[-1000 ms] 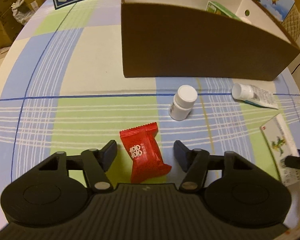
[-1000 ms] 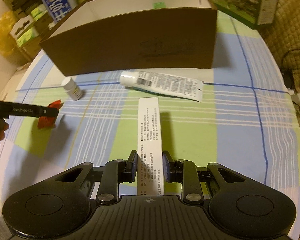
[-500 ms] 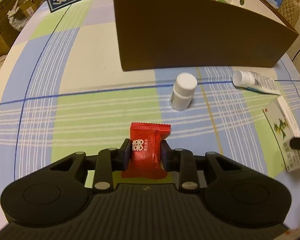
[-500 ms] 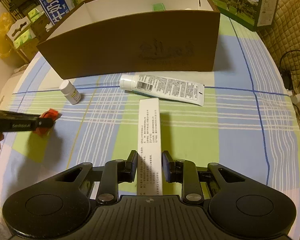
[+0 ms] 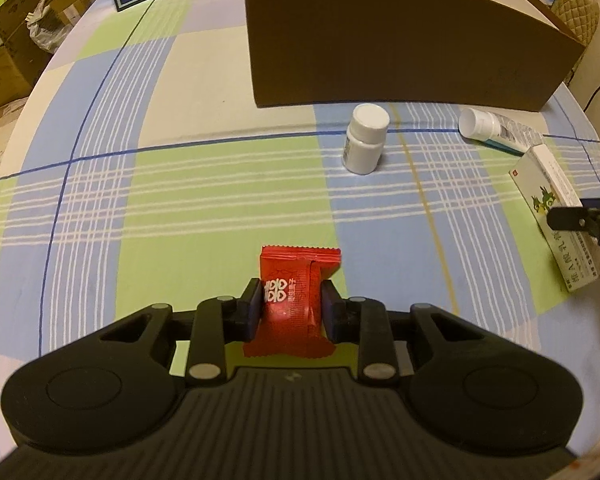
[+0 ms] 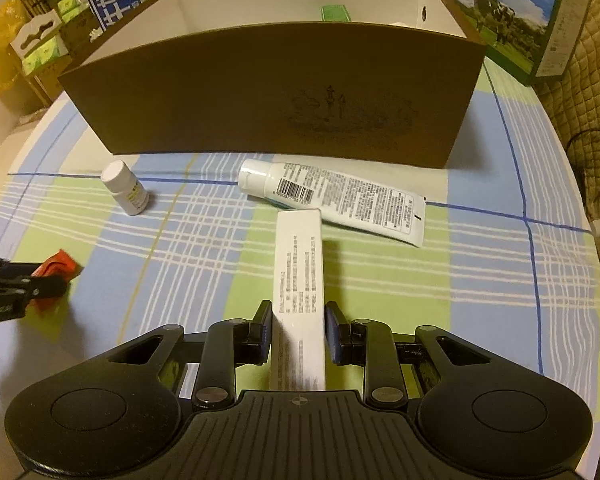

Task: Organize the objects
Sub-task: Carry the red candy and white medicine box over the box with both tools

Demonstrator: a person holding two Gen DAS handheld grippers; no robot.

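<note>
Candy sits squeezed in the left claw, low over the desk. Right claw grips the long box, pointing straight ahead at the brown carton.

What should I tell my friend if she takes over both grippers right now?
Left gripper: shut on the red packet.
Right gripper: shut on the long white carton.
On the table: the pill bottle stands, the tube lies in front of the brown box.
Done: a green item is in the box already.
Left: probably drop packet and carton into the box, then bottle and tube.
</note>
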